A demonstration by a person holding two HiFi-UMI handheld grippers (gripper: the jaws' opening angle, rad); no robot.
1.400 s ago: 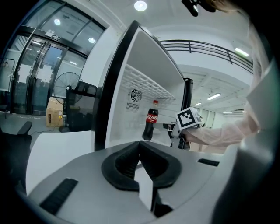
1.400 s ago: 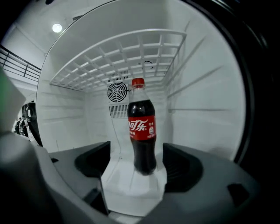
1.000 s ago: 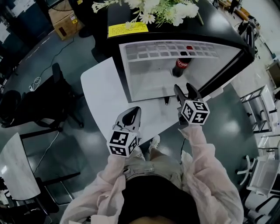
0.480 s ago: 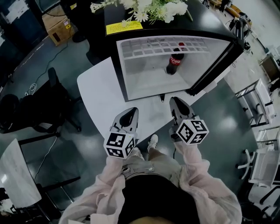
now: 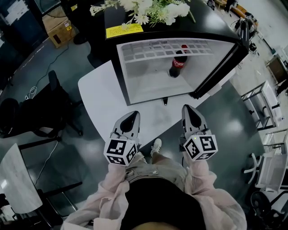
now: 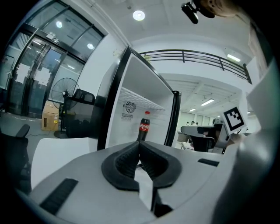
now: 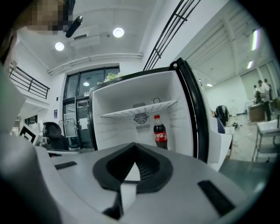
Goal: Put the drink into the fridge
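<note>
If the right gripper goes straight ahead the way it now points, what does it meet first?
Probably the open fridge: the shut right gripper aims into its cavity, left of the cola bottle, toward the back wall. Depth is unclear; it might brush the bottle.

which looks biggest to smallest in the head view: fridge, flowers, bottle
1. fridge
2. flowers, partly cut off by the top edge; they sit on top of the fridge, nearer the camera, so they may look larger than they are
3. bottle
</note>
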